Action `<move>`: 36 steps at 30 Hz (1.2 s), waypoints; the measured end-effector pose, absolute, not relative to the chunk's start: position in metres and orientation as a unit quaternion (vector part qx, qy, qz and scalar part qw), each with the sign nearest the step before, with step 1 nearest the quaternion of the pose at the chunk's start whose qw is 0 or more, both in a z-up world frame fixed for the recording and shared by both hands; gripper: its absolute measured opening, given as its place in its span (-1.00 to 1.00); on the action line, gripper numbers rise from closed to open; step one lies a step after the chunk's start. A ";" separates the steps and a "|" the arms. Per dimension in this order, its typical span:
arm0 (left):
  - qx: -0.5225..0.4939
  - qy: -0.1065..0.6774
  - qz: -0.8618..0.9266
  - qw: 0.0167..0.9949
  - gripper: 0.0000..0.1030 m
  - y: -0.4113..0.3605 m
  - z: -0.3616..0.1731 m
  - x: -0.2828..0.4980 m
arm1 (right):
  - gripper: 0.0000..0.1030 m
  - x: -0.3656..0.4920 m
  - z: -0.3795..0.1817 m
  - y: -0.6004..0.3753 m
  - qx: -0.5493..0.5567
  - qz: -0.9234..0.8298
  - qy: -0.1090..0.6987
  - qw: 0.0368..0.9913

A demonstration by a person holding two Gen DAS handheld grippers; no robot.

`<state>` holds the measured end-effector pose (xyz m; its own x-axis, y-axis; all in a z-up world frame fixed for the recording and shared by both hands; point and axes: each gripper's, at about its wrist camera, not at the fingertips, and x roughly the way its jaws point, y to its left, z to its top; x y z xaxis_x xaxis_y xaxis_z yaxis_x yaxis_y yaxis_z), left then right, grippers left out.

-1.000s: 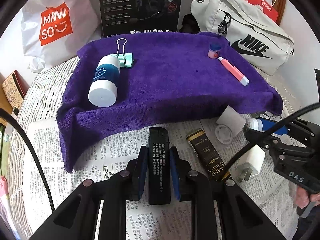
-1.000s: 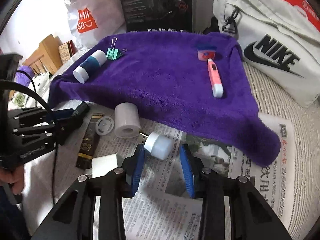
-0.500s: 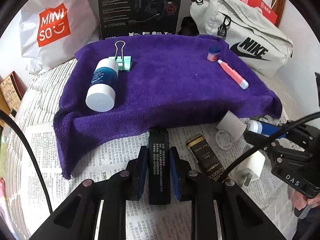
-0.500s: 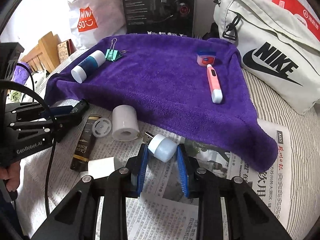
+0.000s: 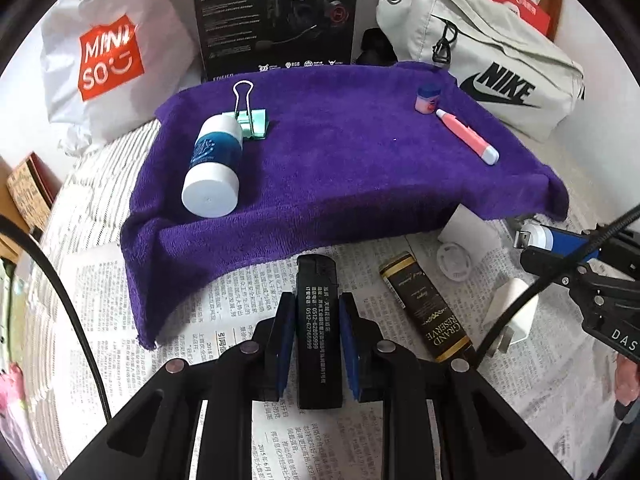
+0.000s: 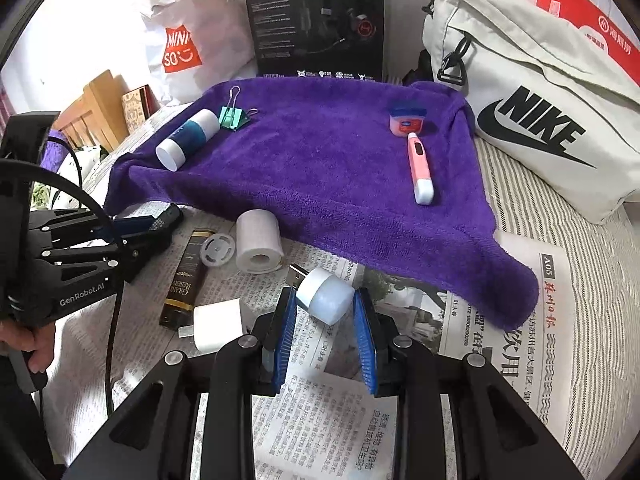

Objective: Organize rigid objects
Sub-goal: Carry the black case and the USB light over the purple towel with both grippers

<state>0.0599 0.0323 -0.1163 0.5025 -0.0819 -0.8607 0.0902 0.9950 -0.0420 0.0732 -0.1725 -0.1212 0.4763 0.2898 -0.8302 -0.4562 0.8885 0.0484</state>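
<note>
Left wrist view: the left hand-held gripper (image 5: pixel 316 330) clamps a black lighter (image 5: pixel 318 332), long axis pointing ahead at the purple towel (image 5: pixel 340 168) just beyond, above newspaper (image 5: pixel 224 300). The right hand-held gripper (image 6: pixel 325 316) pinches a white USB light (image 6: pixel 326 294), plug angled left, equally near the towel's edge.

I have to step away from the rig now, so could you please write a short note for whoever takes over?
Left tongs: shut on the black lighter, over the newspaper.
Right tongs: shut on the white USB light.
On the purple towel: white bottle, green binder clip, pink jar, pink pen.
On the newspaper: tape roll, plastic disc, brown tube, white charger.
Left: the two held items and those four, presumably onto the towel.
</note>
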 end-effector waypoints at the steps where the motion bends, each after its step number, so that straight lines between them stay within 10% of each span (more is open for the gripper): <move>1: -0.002 0.497 -0.053 0.866 -0.59 0.035 -0.116 0.059 | -0.43 0.073 -0.119 -0.174 -0.088 0.217 0.462 0.855; 36: -0.045 0.465 -0.088 0.880 -0.59 0.057 -0.069 0.082 | -0.43 0.099 -0.087 -0.186 -0.054 0.228 0.434 0.870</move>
